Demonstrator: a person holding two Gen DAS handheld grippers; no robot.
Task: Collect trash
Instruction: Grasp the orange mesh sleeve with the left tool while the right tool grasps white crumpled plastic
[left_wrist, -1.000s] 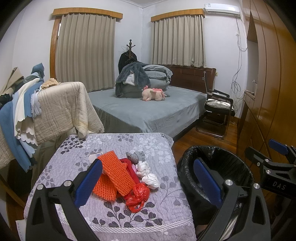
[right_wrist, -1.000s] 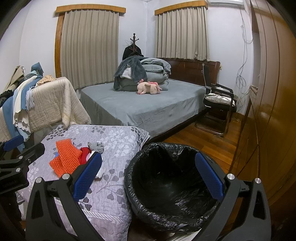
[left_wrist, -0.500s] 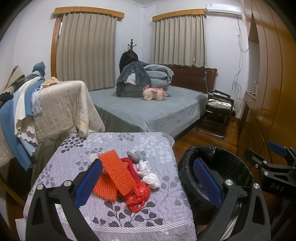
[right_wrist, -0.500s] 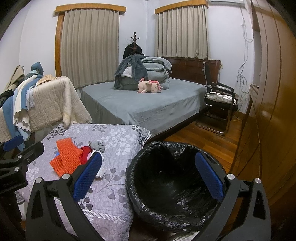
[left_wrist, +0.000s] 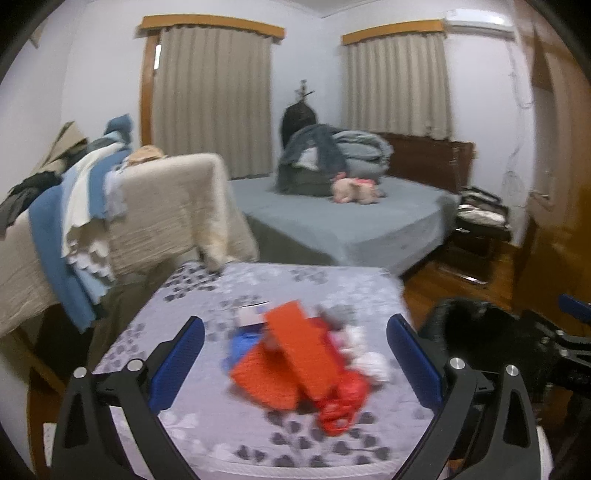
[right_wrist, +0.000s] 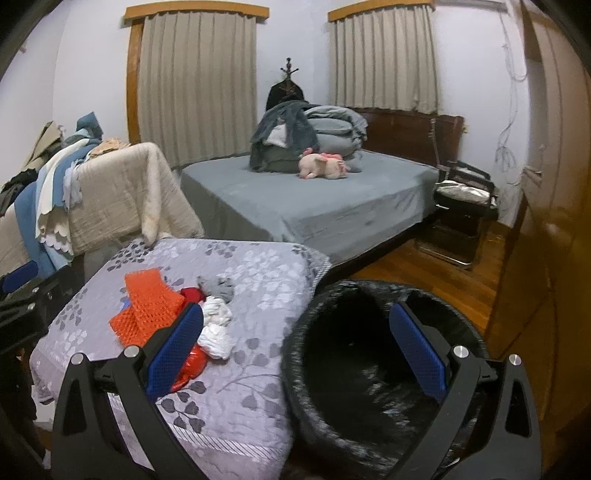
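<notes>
A pile of trash lies on a small table with a grey floral cover (left_wrist: 207, 417) (right_wrist: 258, 280): orange foam netting (left_wrist: 295, 350) (right_wrist: 151, 299), a red plastic bag (left_wrist: 341, 402), white crumpled bags (right_wrist: 218, 325), a grey scrap (right_wrist: 218, 286) and a white card (left_wrist: 253, 312). A bin lined with a black bag (right_wrist: 369, 373) (left_wrist: 469, 325) stands right of the table. My left gripper (left_wrist: 295, 363) hangs open in front of the pile, which shows blurred between its fingers. My right gripper (right_wrist: 295, 350) is open over the bin's near left rim.
Behind the table stand a bed (right_wrist: 314, 206) with folded blankets and a pink plush toy (right_wrist: 321, 166), a rack draped with blankets (left_wrist: 147, 214) at the left, a black chair (right_wrist: 465, 199) and wooden wardrobes (right_wrist: 546, 184) at the right. Wooden floor lies between bed and bin.
My left gripper has swung left, so the trash pile now sits between its fingers and the bin has slid to the right edge. My right gripper has shifted slightly left and closer.
</notes>
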